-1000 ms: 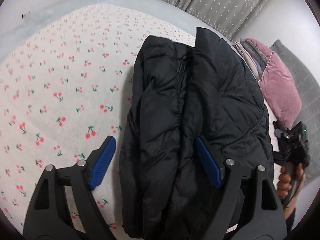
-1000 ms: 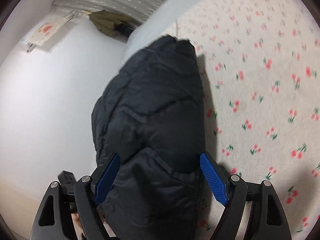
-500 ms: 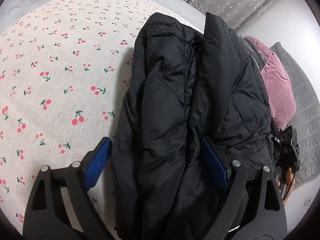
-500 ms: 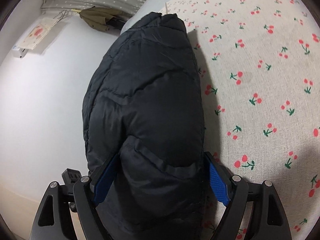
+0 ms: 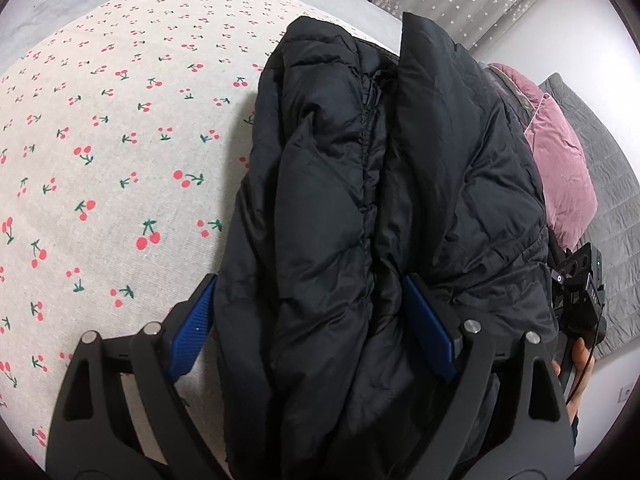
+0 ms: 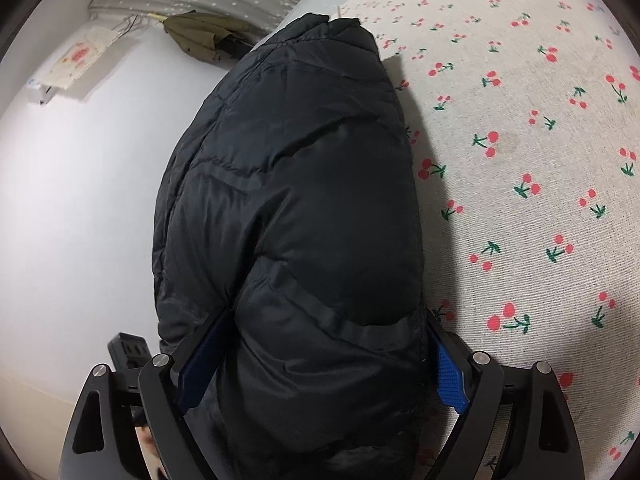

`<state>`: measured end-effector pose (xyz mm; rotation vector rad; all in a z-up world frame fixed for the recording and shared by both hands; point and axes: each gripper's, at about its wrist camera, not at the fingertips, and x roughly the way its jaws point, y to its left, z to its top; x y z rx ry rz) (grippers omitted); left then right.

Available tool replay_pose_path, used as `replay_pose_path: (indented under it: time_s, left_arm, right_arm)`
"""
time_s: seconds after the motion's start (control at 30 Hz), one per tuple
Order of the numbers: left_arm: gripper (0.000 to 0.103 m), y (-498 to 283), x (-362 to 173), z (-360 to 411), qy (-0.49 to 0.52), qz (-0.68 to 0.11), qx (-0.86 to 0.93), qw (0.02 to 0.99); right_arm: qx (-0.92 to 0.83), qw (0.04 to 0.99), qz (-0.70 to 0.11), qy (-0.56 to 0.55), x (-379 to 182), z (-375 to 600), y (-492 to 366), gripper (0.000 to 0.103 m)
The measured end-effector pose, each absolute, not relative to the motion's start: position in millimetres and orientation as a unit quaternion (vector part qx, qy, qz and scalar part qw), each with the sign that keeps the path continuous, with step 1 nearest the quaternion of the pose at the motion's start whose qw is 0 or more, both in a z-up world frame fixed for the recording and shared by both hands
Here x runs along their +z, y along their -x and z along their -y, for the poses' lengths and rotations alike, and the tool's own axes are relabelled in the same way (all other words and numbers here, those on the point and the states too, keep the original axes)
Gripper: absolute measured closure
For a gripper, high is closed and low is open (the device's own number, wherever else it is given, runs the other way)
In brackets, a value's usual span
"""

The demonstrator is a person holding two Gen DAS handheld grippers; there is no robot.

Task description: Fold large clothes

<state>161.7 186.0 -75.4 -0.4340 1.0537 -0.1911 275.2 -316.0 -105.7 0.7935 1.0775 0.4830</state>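
Nearest in both wrist views, the fingers are spread wide around the bulk of a black puffer jacket (image 5: pixel 360 220). The left gripper (image 5: pixel 316 328) has its blue pads at either flank of the near end, the left pad just touching the fabric, the right one pressed into a crease. The right gripper (image 6: pixel 320 360) straddles the other side, both pads half buried in padding. I cannot tell whether either is really clamping or only cradling the bundle.

The jacket lies gathered lengthwise on the bed (image 5: pixel 100 200), over a cherry-print sheet, with a seam running up its middle.

The likely trouble: the stuffing is springy and the shell looks slick, so a loose hold this wide could let the roll bulge out and the fold spring apart. Because each gripper grasps thick layers, an inner layer may slide free unseen. Uneven pull from the two sides would probably skew the bundle.

Farther off, a pink pillow (image 5: pixel 560 168) and a grey quilt (image 5: pixel 608 216) lie beyond the jacket, then curtains (image 5: pixel 460 0). No containers are visible in either view.
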Motion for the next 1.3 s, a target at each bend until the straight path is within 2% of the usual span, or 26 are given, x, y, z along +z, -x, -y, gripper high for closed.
replay_pose_path:
  time_s: [0.07, 0.13, 0.17, 0.23, 0.27, 0.33, 0.47, 0.57, 0.97, 1.3]
  left_arm:
    - [0.029, -160.3, -76.5, -187.2, 0.215, -0.494, -0.102, 0.836]
    - [0.046, -159.2, -72.4, -182.1, 0.208, -0.488, -0.105, 0.841]
    - [0.051, -157.8, -69.0, -178.2, 0.198, -0.483, -0.103, 0.847]
    - [0.066, -155.6, -62.6, -171.5, 0.179, -0.474, -0.097, 0.856]
    - [0.069, -154.8, -60.3, -169.9, 0.174, -0.470, -0.094, 0.860]
    - [0.077, -154.9, -58.6, -171.0, 0.180, -0.464, -0.092, 0.863]
    - [0.083, -156.2, -56.5, -174.9, 0.188, -0.456, -0.084, 0.866]
    - [0.086, -156.5, -52.3, -179.6, 0.195, -0.445, -0.078, 0.870]
    - [0.091, -175.2, -19.9, -197.0, 0.190, -0.389, -0.059, 0.899]
    - [0.092, -210.7, 16.0, -287.2, 0.188, -0.335, -0.005, 0.923]
  right_arm:
    - [0.220, 0.762, -0.494, -0.357, -104.4, 314.7, -273.6, 0.012]
    - [0.216, 0.764, -0.494, -0.355, -103.3, 310.6, -273.8, 0.014]
    - [0.215, 0.766, -0.493, -0.351, -102.3, 310.0, -272.8, 0.016]
    - [0.211, 0.775, -0.488, -0.343, -97.8, 300.8, -274.8, 0.027]
    - [0.209, 0.781, -0.484, -0.335, -94.3, 297.6, -273.0, 0.030]
    - [0.204, 0.794, -0.477, -0.317, -86.2, 292.4, -269.8, 0.044]
    - [0.198, 0.821, -0.456, -0.279, -67.6, 279.6, -263.5, 0.058]
    - [0.192, 0.841, -0.440, -0.248, -56.0, 269.9, -256.7, 0.062]
    - [0.193, 0.900, -0.369, -0.132, -36.0, 210.3, -235.5, 0.071]
    - [0.235, 0.899, -0.349, -0.117, -32.3, 109.7, -291.0, 0.075]
